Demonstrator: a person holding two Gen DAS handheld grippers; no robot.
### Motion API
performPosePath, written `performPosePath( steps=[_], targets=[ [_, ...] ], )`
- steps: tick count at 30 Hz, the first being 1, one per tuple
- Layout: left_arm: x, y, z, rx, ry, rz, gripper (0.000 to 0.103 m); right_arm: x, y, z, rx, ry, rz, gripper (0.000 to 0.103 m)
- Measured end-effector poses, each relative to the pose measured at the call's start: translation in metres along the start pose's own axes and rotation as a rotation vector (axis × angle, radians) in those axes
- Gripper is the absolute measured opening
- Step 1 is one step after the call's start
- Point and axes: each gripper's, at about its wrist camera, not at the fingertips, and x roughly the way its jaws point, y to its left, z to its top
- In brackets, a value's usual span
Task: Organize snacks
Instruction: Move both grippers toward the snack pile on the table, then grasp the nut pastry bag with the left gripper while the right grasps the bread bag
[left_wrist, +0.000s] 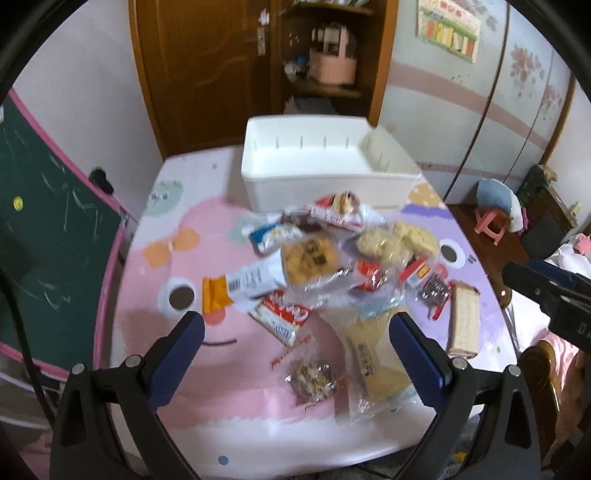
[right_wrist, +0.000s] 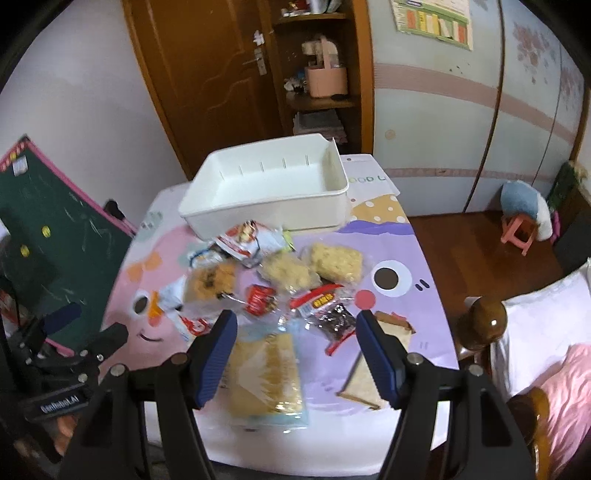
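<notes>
A heap of wrapped snacks (left_wrist: 325, 266) lies in the middle of the pink and purple table (left_wrist: 229, 384); it also shows in the right wrist view (right_wrist: 273, 280). An empty white bin (left_wrist: 325, 166) stands behind the heap, also in the right wrist view (right_wrist: 273, 192). My left gripper (left_wrist: 295, 328) is open and empty above the near snacks. My right gripper (right_wrist: 295, 325) is open and empty above a long yellow wafer pack (right_wrist: 266, 376) and a dark packet (right_wrist: 332, 321). The right gripper also shows at the right edge of the left wrist view (left_wrist: 546, 291).
A green chalkboard (left_wrist: 48, 236) leans at the table's left. A wooden door (left_wrist: 207, 74) and shelf (left_wrist: 328, 66) stand behind. A bedpost (right_wrist: 484, 321) and bed (right_wrist: 554, 369) are at the right. A pink stool (right_wrist: 517, 232) is on the floor.
</notes>
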Motion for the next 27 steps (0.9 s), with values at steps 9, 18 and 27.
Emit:
performPosePath(
  steps=[9, 18, 27],
  targets=[
    [0.04, 0.005, -0.025, 0.004, 0.056, 0.019, 0.1, 0.057, 0.007, -0.031, -0.109, 0.184, 0.056, 0.067],
    [0.071, 0.01, -0.039, -0.039, 0.168, -0.036, 0.1, 0.078, 0.01, -0.046, -0.163, 0.253, 0.061, 0.067],
    [0.121, 0.017, -0.055, -0.122, 0.335, -0.114, 0.1, 0.115, 0.004, -0.062, -0.139, 0.346, 0.09, 0.067]
  ],
)
